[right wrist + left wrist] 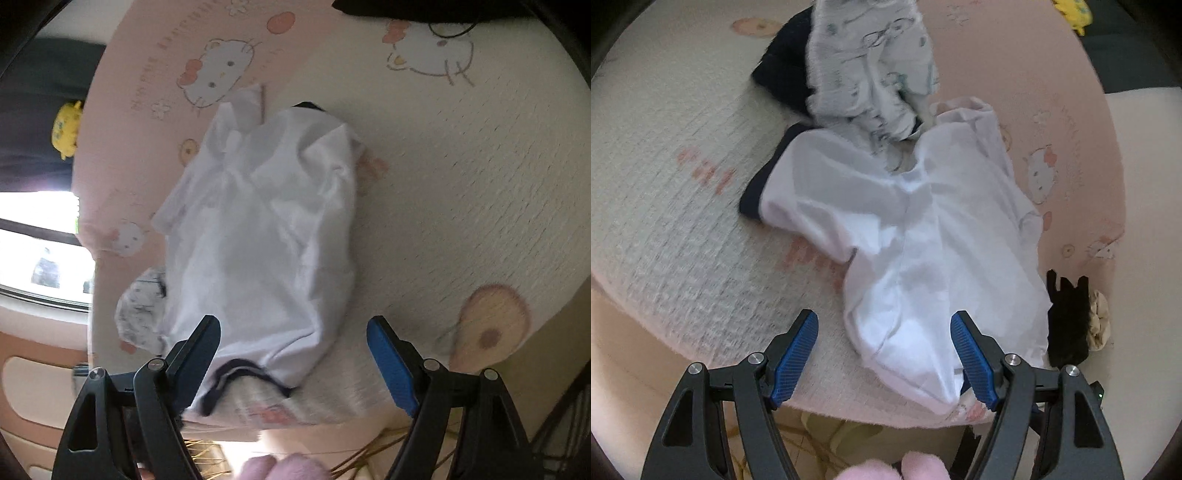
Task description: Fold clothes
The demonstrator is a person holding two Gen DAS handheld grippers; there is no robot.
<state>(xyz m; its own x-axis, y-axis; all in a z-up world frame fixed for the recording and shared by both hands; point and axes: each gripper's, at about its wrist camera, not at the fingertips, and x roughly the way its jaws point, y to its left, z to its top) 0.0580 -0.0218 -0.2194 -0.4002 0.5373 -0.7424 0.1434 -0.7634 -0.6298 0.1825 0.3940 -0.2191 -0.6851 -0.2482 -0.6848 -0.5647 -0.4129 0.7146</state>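
Note:
A white shirt with dark navy sleeve trim [916, 236] lies crumpled on the pink cartoon-print bed cover [683, 206]. My left gripper [884, 354] is open just above the shirt's near end, which lies between the blue pads and hangs toward the bed edge. In the right wrist view the same shirt [258, 236] lies lengthwise, its navy-trimmed end nearest. My right gripper [293, 350] is open, its left finger [199, 350] over that end. Nothing is gripped.
A grey-white patterned garment [871, 74] and a dark navy garment [786, 70] lie piled beyond the shirt. The patterned garment also shows beside the shirt in the right wrist view [142, 310]. A black item [1067, 317] and a cream scrunchie [1099, 321] sit at the right. The bed edge [295, 428] is close below.

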